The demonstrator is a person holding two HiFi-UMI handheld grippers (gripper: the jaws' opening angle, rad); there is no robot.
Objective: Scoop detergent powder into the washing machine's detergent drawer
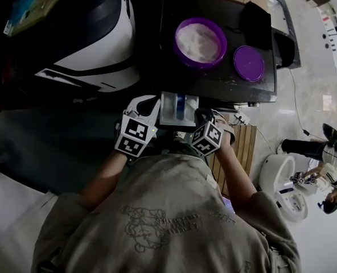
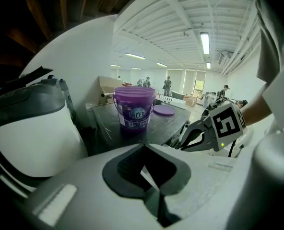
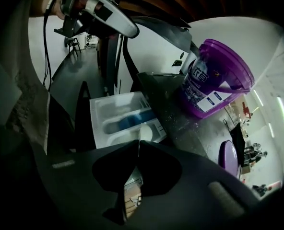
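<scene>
Detergent drawer point(image 1: 169, 111): pulled out from the front edge of the washing machine point(image 1: 225, 87). Its long axis runs from the machine toward the person. A blue compartment point(image 3: 130, 120) lies lengthwise down its middle, with white compartments on either side.

Left gripper point(image 2: 143, 168): jaws together, nothing visible between them. In the head view it sits just beside the drawer's left edge and points toward the machine.

Right gripper point(image 3: 138, 150): jaws closed on a thin white handle. The rounded white bowl of a scoop point(image 3: 144, 132) shows just beyond the tips, over the near end of the drawer beside the blue compartment. The scoop's long axis follows the jaws and points into the drawer. Its contents cannot be made out. In the head view this gripper is at the drawer's right edge, and the scoop itself is hidden there.

Machine top: an open purple bucket point(image 1: 200, 66) stands near the middle, upright, with white detergent powder point(image 1: 200, 41) inside. The purple lid point(image 1: 249, 63) lies flat just beside it, toward the right edge. Bucket and lid are well apart from the drawer.
</scene>
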